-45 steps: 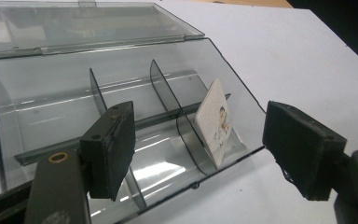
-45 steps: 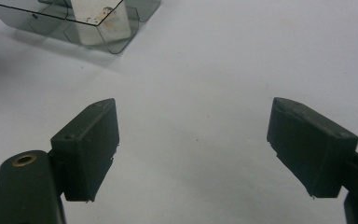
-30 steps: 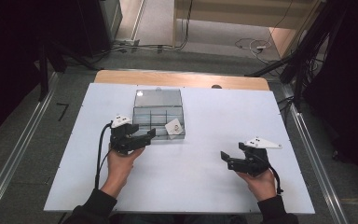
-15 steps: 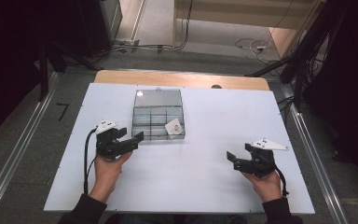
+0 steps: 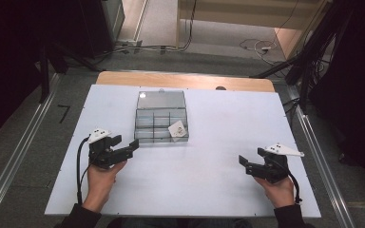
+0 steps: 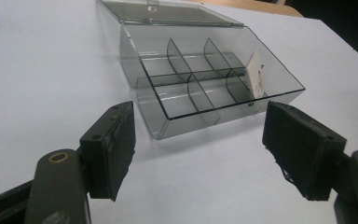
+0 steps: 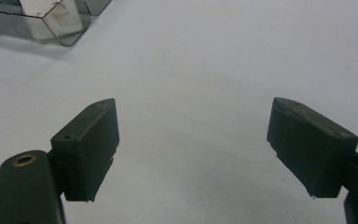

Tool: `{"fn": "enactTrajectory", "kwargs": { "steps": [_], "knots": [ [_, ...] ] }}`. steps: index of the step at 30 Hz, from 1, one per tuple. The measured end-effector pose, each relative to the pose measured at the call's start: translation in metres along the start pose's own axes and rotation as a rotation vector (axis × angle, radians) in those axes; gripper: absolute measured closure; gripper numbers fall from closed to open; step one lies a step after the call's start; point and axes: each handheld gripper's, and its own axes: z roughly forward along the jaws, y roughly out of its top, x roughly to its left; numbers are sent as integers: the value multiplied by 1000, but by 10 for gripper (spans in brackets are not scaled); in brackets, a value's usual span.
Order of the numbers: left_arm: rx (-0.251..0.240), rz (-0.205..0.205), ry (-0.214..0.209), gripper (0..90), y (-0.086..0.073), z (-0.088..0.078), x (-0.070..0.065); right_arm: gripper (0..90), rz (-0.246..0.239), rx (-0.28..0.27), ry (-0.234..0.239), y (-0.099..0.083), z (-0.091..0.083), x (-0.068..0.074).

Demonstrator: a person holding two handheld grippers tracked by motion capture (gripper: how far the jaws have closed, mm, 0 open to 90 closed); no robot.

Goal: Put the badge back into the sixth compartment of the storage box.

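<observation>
A smoky clear compartment box (image 5: 161, 124) stands at the table's middle with its lid laid open toward the far side. A small white tag (image 5: 176, 129) leans in its front right compartment. My left gripper (image 5: 126, 145) is open just left of the box's near left corner and holds nothing. In the left gripper view the box (image 6: 205, 88) and the tag (image 6: 255, 74) lie ahead of the open left gripper (image 6: 198, 121). My right gripper (image 5: 244, 165) is open and empty over bare table at the near right. In the right gripper view the box corner (image 7: 37, 23) is far off at top left.
The white tabletop (image 5: 218, 128) has a wooden strip (image 5: 185, 80) along its far edge. Metal rails (image 5: 24, 156) run along both sides of the table. Cables lie on the floor (image 5: 247, 45) beyond it.
My left gripper has drawn back leftward and toward the near edge, away from the box. My right gripper has drifted a little to the right. Both stay open.
</observation>
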Motion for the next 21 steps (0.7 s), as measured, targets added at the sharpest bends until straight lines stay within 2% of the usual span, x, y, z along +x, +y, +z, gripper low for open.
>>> {"fn": "enactTrajectory", "kwargs": {
  "steps": [13, 21],
  "knots": [
    [-2, -6, 27, 257, -9, -15, 11, 153, 9, 0, -31, -7, -7, -10],
    [2, -5, 44, 257, -13, -20, 15, 153, 18, -2, -45, -10, -10, -16]
  ]
}}
